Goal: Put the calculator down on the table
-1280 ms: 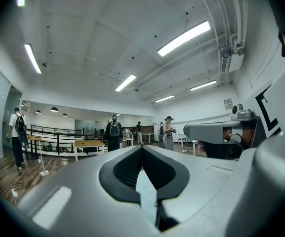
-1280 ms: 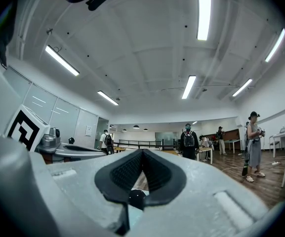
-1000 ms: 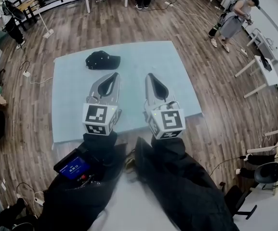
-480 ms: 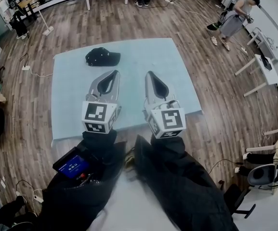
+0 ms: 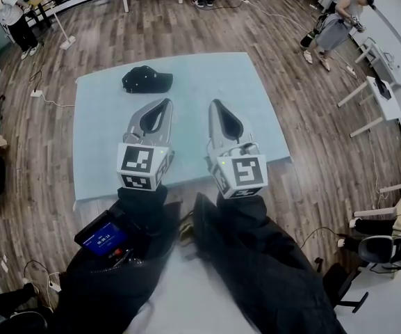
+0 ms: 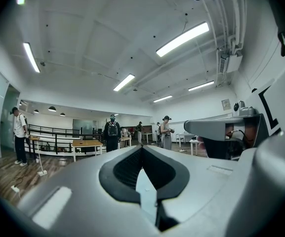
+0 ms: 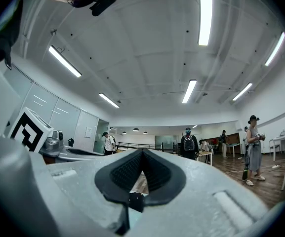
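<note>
Above the middle of the pale blue desk (image 5: 103,158), seen from the head view, the left tool (image 5: 164,103) and the right tool (image 5: 215,104) are held side by side, the left at 9 o'clock of the right, both pointing toward 12 o'clock with a clear gap between them. In the left gripper view the left tool (image 6: 142,147) has its jaws together, the dark pads meeting at the tip with nothing between them. In the right gripper view the right tool (image 7: 142,151) is likewise closed and holds nothing. Each carries its marker cube (image 5: 143,167) at the near end, and behind the cubes come the person's dark sleeves (image 5: 263,263). At 7 o'clock of the left tool, against the left forearm, sits a dark device (image 5: 103,237) with a lit blue screen. Whether this is the calculator cannot be told, and it is off the desk, nearer the person than the desk's near edge. On the desk itself a black cap (image 5: 146,80) lies at 11 o'clock of the left tool, well apart from it and near the far edge. The desk stands on a wooden floor (image 5: 311,117). One person (image 5: 336,26) stands at 2 o'clock of the desk, another (image 5: 12,19) at 10 o'clock.
</note>
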